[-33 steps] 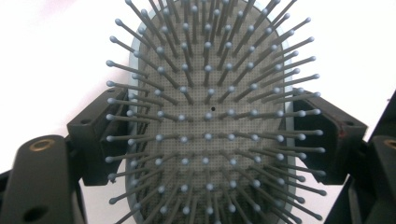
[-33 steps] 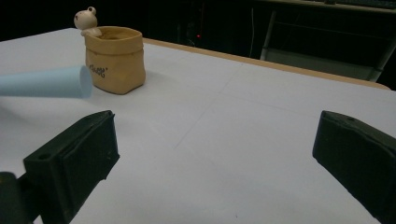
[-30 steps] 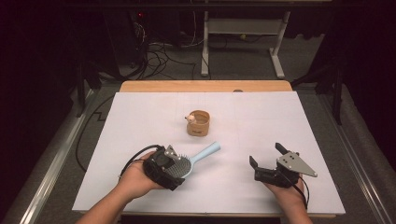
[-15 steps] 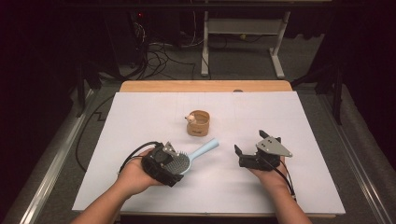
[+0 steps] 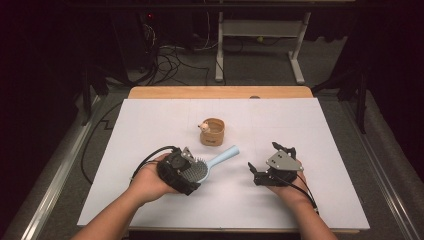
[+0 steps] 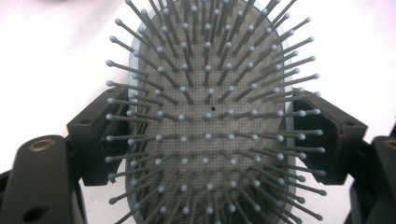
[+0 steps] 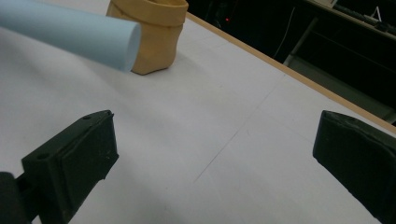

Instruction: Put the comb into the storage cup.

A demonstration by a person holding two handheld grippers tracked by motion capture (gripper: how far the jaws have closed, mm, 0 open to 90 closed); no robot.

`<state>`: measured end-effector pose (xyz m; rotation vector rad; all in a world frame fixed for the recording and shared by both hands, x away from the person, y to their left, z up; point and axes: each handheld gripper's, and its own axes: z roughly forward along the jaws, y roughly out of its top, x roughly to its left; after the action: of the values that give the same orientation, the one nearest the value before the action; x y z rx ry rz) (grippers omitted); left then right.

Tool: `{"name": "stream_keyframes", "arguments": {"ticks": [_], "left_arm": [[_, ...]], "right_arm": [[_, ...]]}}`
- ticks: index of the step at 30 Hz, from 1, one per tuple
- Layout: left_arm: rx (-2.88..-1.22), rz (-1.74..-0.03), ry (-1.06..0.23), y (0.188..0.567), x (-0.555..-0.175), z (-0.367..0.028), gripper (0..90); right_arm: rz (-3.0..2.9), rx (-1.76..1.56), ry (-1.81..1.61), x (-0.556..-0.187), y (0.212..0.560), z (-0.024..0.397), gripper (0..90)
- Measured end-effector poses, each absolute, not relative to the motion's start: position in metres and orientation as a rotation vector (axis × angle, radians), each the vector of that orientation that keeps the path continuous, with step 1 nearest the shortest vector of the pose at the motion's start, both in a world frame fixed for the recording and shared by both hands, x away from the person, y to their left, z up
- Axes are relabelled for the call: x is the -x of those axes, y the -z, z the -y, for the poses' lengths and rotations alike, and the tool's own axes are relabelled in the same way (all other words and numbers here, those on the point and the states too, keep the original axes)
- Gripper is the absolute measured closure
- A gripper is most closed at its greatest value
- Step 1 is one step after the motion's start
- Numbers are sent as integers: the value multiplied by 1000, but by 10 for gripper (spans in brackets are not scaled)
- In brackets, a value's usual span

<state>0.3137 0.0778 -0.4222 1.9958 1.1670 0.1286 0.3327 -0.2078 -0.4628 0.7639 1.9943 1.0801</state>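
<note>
High view is showing the left gripper (image 5: 192, 172) clamping the head of a hairbrush (image 5: 200, 170), bristles facing up, with the light blue handle (image 5: 225, 155) sticking out ahead of that gripper toward the middle of the white surface (image 5: 325, 135). The right gripper (image 5: 260, 172) is sitting near the handle's free end with its jaws standing apart and nothing between them. A small tan pouch (image 5: 213, 132) is resting beyond the handle, apart from both grippers.

Left gripper view is looking straight onto the brush head (image 6: 210, 116), which is sitting squarely between the two black jaws; the pads are pressing on the rim at either side, so the grip is on the widest part of the oval.

Right gripper view is showing the open jaws over bare surface (image 7: 224, 140), with the round end of the handle (image 7: 93, 37) lying up and to the left of the gap, not yet between the pads, and the pouch (image 7: 154, 32) just behind it.

Judging from this, the right gripper is lining up to take the handle. The risks: since the handle is lying off to one side of the gap, closing now would be catching air or nipping only the tip; a push on the handle could be twisting the head loose, since the left pads are bearing only on a curved rim; overshooting could be knocking the pouch.
</note>
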Motion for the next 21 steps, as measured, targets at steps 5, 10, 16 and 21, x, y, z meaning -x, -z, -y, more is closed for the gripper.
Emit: {"name": "stream_keyframes", "arguments": {"ticks": [5, 10, 16, 21], "left_arm": [[-2009, -1152, -131, 422, -314, -73, 207], [-2021, -1143, -129, 422, -313, -70, 206], [-2040, -1128, -132, 424, -311, -64, 206], [-2055, -1121, -124, 426, -309, -62, 206]], "right_arm": [[-2013, -678, -1058, -326, 467, 205, 3], [-2031, -573, -1007, -319, 470, 197, 3], [-2045, -451, -936, -311, 475, 188, 3], [-2048, -386, -892, -308, 476, 184, 3]]}}
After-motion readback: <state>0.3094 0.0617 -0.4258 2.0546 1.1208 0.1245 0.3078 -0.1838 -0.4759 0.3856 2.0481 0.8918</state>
